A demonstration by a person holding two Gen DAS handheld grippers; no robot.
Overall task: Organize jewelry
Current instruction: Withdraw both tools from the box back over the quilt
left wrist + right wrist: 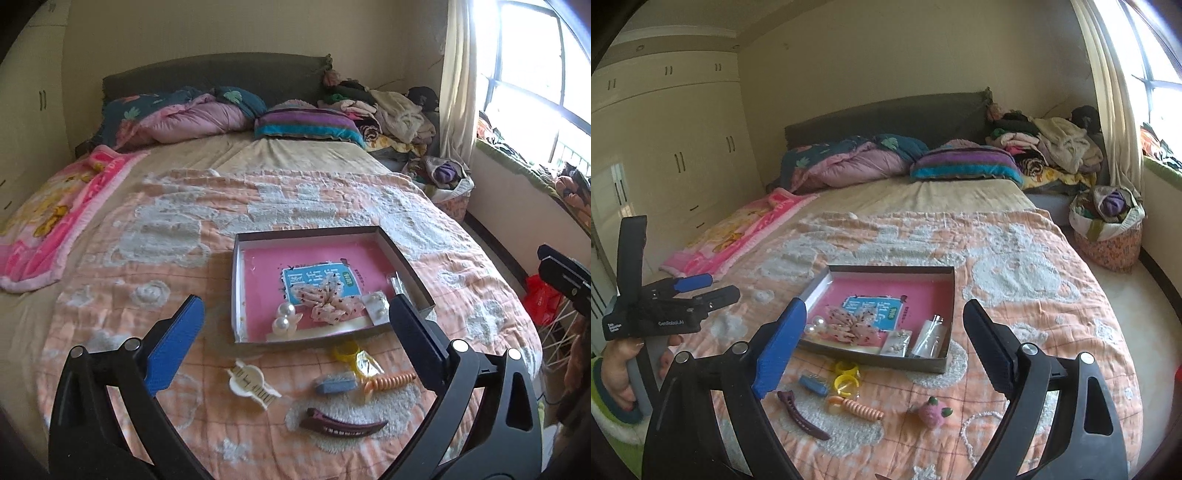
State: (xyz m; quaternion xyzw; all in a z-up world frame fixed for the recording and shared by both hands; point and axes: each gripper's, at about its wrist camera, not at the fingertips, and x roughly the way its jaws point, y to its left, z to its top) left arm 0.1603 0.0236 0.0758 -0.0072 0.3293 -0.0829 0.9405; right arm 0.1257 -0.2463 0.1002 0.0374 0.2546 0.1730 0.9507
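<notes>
Left wrist view, left gripper (295, 332) jaws released, shallow pink-lined cardboard box (406, 258) at 12 o'clock, dark maroon plastic hair clip (341, 424) at 6, right gripper (884, 350) jaws likewise released.

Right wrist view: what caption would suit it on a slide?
Open right gripper hovers over hair clips and bracelets beside a shallow box on a bed.

We read "GenRobot.AI" on the left gripper (701, 290); the blue label (320, 281) in the box (310, 230) carries characters too distorted to read.
</notes>
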